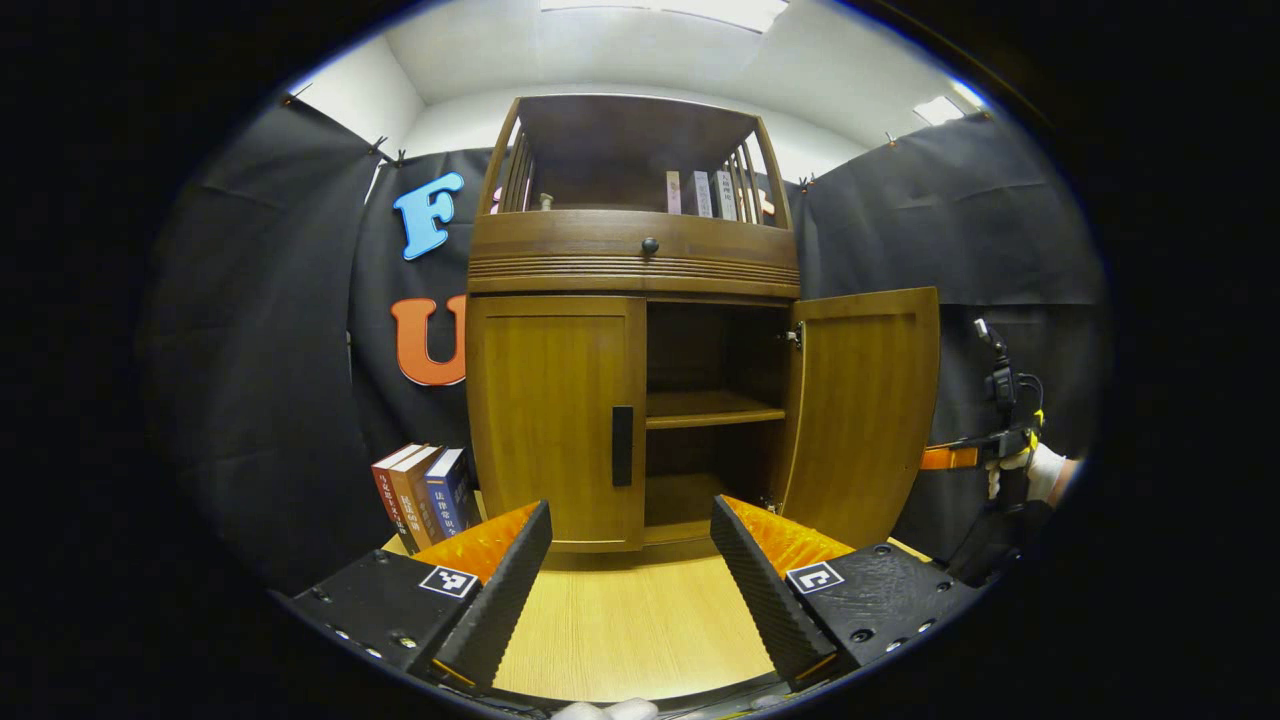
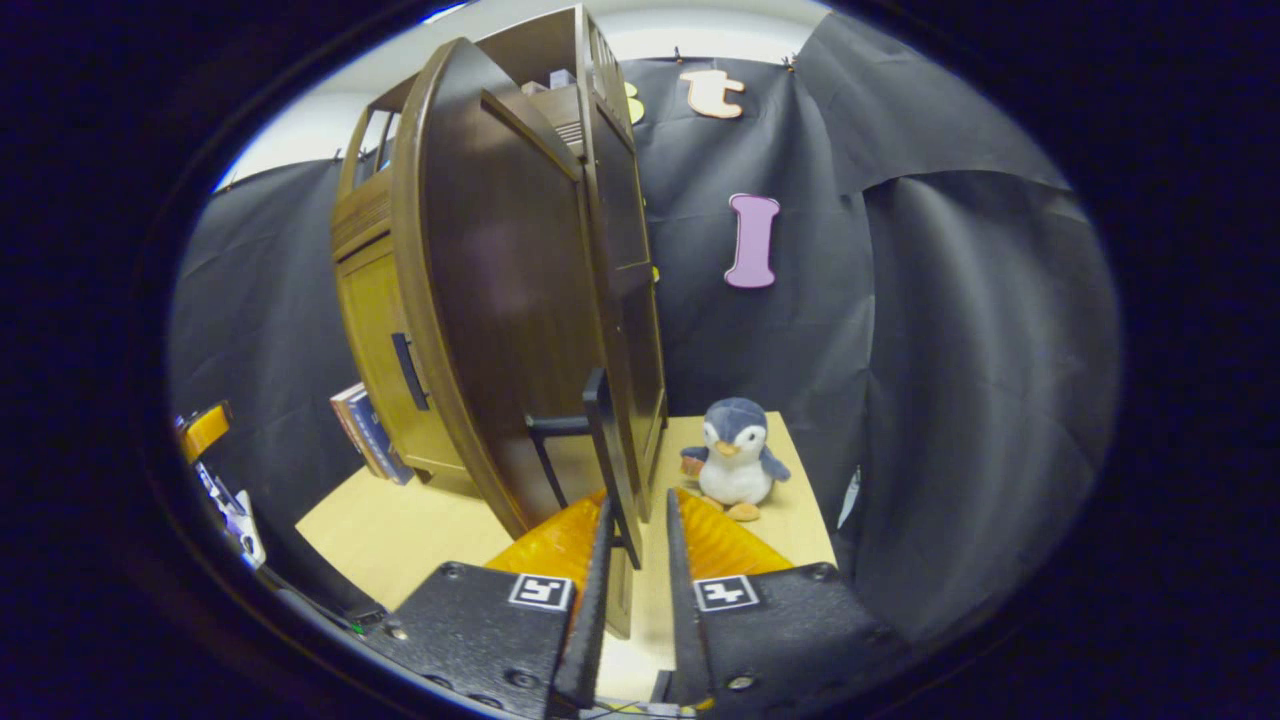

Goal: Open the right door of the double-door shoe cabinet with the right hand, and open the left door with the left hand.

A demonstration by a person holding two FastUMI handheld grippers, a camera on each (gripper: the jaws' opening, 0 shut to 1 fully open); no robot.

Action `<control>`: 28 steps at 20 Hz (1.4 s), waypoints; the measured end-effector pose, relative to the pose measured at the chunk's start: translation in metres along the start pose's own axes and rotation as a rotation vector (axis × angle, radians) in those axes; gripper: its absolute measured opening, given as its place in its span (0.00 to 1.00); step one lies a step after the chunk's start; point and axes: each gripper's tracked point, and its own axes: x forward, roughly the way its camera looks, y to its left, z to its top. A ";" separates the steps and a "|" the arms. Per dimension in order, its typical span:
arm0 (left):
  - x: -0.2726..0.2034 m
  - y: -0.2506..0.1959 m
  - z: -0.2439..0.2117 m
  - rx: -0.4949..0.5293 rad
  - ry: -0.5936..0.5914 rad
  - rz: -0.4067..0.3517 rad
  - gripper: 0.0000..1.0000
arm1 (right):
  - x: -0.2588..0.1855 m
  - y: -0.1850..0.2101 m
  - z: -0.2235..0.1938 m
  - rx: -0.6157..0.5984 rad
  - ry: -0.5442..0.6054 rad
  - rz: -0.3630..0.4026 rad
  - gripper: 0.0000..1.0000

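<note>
The wooden shoe cabinet (image 1: 632,265) stands ahead on the table. Its left door (image 1: 550,420) is closed, with a black handle (image 1: 622,445) at its inner edge. The right door (image 1: 865,410) is swung wide, baring the shelves. My left gripper (image 1: 630,545) hovers open in front of the left door, short of its handle. In the right gripper view the right door (image 2: 500,300) is seen edge-on. My right gripper (image 2: 637,555) has its fingers drawn close on either side of that door's black handle (image 2: 600,430). The right gripper (image 1: 1005,440) and its gloved hand show beyond the open door.
Three books (image 1: 425,490) lean against the cabinet's left side. A plush penguin (image 2: 735,455) sits on the table (image 1: 630,630) to the right of the cabinet. More books stand on the top shelf (image 1: 705,193). Black cloth surrounds the table.
</note>
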 end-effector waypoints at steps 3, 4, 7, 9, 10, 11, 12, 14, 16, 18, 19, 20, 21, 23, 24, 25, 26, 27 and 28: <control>0.002 0.007 -0.003 -0.004 0.007 0.004 0.96 | -0.023 -0.004 0.007 -0.032 -0.030 -0.065 0.60; 0.002 0.008 -0.004 -0.006 0.011 0.005 0.96 | -0.033 -0.002 0.012 -0.037 -0.042 -0.078 0.70; 0.007 0.009 -0.001 -0.012 0.010 -0.003 0.96 | -0.057 0.010 0.028 -0.072 -0.083 -0.139 1.00; 0.009 0.009 0.001 -0.013 0.007 -0.009 0.96 | -0.068 0.025 0.044 -0.097 -0.113 -0.172 1.00; 0.008 0.010 0.003 -0.011 0.007 -0.010 0.96 | -0.073 0.036 0.051 -0.109 -0.124 -0.171 1.00; 0.009 0.011 0.004 -0.007 0.005 -0.008 0.96 | -0.079 0.049 0.058 -0.113 -0.143 -0.165 1.00; 0.008 0.013 0.005 -0.004 0.004 -0.004 0.96 | -0.083 0.061 0.064 -0.110 -0.155 -0.166 1.00; 0.008 0.016 0.005 -0.004 0.003 0.005 0.96 | -0.089 0.086 0.069 -0.098 -0.171 -0.154 0.97; 0.006 0.021 0.006 -0.002 0.003 0.022 0.96 | -0.090 0.118 0.071 -0.095 -0.180 -0.116 1.00; 0.005 0.026 0.005 0.002 0.009 0.043 0.96 | -0.087 0.139 0.072 -0.069 -0.205 -0.131 1.00; 0.006 0.029 0.004 0.003 0.012 0.050 0.96 | -0.085 0.153 0.070 -0.063 -0.218 -0.130 1.00; 0.006 0.032 0.004 0.003 0.013 0.063 0.96 | -0.083 0.165 0.066 -0.067 -0.233 -0.131 1.00; 0.007 0.036 0.003 0.002 0.010 0.076 0.96 | -0.079 0.179 0.061 -0.083 -0.244 -0.130 1.00; 0.009 0.039 0.003 -0.001 0.011 0.092 0.96 | -0.070 0.202 0.050 -0.115 -0.237 -0.103 1.00; 0.011 0.041 0.002 0.001 0.014 0.098 0.96 | -0.068 0.211 0.048 -0.121 -0.231 -0.080 1.00; 0.016 0.043 0.002 0.001 0.015 0.103 0.96 | -0.066 0.215 0.050 -0.119 -0.224 -0.064 1.00; 0.023 0.043 0.001 -0.001 0.017 0.103 0.96 | -0.064 0.219 0.052 -0.117 -0.218 -0.051 1.00; 0.032 0.042 0.002 -0.005 0.013 0.101 0.96 | -0.061 0.220 0.054 -0.117 -0.211 -0.046 1.00; 0.042 0.041 0.004 -0.010 0.006 0.098 0.96 | -0.060 0.218 0.057 -0.119 -0.206 -0.050 1.00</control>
